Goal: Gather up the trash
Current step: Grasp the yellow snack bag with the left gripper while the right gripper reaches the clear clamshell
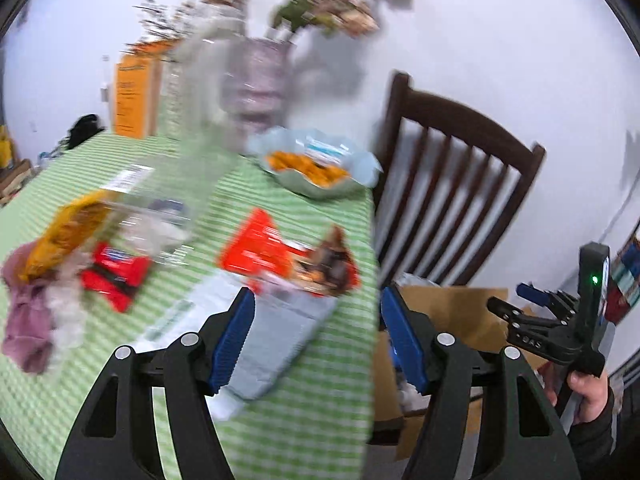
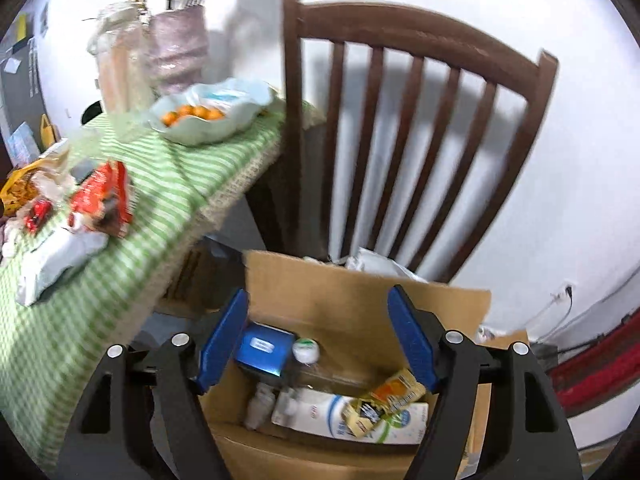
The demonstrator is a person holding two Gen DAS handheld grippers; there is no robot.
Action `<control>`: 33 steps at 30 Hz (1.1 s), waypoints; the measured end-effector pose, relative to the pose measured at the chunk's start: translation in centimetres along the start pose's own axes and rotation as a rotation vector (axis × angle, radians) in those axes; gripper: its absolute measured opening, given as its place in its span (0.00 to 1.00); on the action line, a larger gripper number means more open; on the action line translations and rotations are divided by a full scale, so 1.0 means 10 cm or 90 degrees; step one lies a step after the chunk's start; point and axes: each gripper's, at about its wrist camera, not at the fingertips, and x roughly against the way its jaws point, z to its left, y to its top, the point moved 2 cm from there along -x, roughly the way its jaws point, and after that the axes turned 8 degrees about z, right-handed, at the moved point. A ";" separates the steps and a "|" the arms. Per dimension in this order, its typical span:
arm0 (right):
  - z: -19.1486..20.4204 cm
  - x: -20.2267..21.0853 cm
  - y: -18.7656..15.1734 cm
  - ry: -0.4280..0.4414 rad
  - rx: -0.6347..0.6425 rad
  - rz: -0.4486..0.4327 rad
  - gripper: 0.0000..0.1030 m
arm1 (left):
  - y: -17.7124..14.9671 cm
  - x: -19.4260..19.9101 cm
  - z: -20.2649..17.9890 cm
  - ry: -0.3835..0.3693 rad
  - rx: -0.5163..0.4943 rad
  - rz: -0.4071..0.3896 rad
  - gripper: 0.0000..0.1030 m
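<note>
Both grippers stood apart and empty: my left gripper (image 1: 316, 336) hovered over the crumpled grey plastic mailer bag (image 1: 280, 336) on the green checked tablecloth (image 1: 300, 420), my right gripper (image 2: 316, 344) above the brown cardboard box (image 2: 360, 300). I judged the bag light, limp, slippery; best pinched at a fold.

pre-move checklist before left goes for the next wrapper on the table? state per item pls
1. Left gripper open and empty: ok.
2. Right gripper open and empty, over the cardboard box: ok.
3. Box has room; milk carton and other trash lie low inside: ok.
4. Target in line: grey mailer bag lies between the left fingers' line, red snack wrapper just beyond: ok.
5. Image sharp enough to aim: not ok, left view blurred.
6. Wrapper weight or contents: cannot tell.
</note>
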 end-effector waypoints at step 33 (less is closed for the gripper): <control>2.46 0.02 0.90 0.182 0.215 -0.027 0.68 | 0.25 -0.16 2.31 0.254 0.114 0.002 0.15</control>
